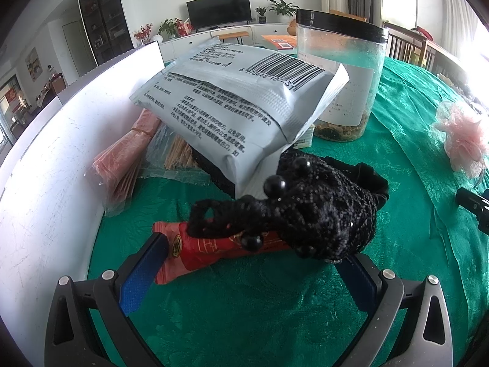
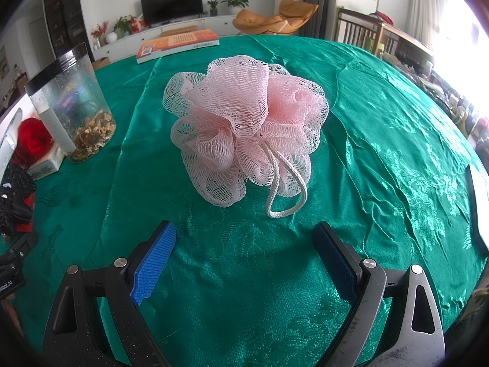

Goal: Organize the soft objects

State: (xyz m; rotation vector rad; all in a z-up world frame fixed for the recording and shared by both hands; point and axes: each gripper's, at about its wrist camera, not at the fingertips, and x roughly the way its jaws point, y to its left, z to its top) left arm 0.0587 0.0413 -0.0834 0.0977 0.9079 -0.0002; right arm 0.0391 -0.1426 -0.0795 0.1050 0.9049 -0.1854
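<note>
Left jaws gape at black beaded pouch; right's gape at pink pouf

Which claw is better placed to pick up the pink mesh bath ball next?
The right claw. It is open and the pink mesh bath ball lies straight ahead of it on the green cloth. From the left claw, the ball sits far off to the side.

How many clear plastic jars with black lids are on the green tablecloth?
1. The clear plastic jar with a black lid stands behind the grey printed packet, left of the pink mesh bath sponge. Others may be hidden.
</note>
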